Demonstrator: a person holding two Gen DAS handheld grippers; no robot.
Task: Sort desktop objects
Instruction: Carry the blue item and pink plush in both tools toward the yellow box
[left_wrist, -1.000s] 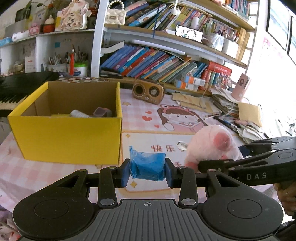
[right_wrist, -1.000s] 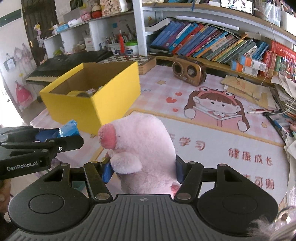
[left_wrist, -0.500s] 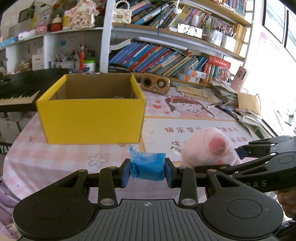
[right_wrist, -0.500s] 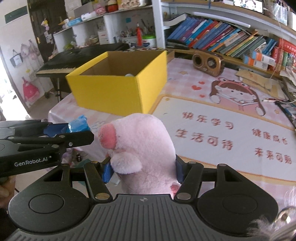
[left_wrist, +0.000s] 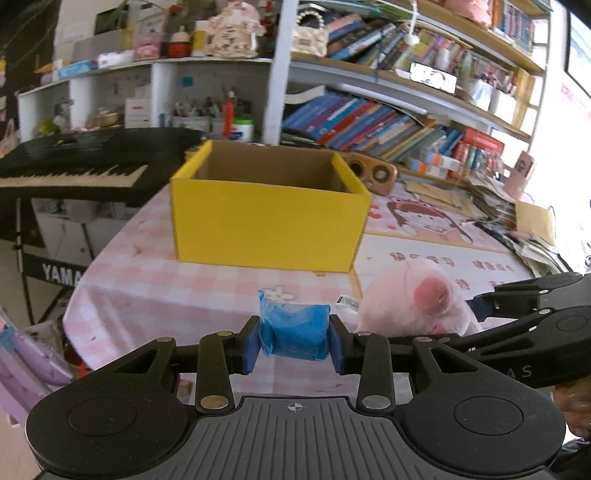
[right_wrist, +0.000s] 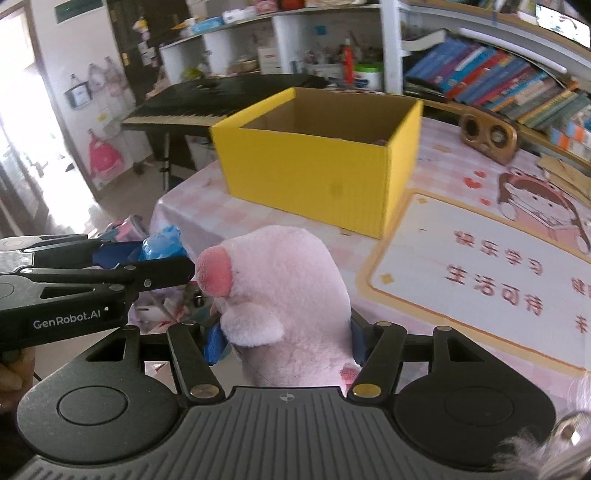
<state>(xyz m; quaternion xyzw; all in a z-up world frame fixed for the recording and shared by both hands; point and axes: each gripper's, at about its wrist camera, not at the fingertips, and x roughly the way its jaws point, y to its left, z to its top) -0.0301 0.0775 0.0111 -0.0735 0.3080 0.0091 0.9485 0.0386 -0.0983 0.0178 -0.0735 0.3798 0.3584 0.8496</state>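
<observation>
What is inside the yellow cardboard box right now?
Only the bare brown inner walls of the yellow cardboard box show; its near wall hides the floor, so any contents cannot be seen.

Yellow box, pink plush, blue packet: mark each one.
Yellow box (left_wrist: 266, 229), left wrist view, front wall.
Pink plush (right_wrist: 288, 295), right wrist view, middle of its body.
Blue packet (left_wrist: 295, 330), left wrist view, front face.

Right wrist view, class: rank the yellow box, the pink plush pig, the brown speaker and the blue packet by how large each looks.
1. yellow box and pink plush pig: alike; the pig sits nearest the camera, so unranked.
2. brown speaker.
3. blue packet, partly hidden by the left gripper.
</observation>
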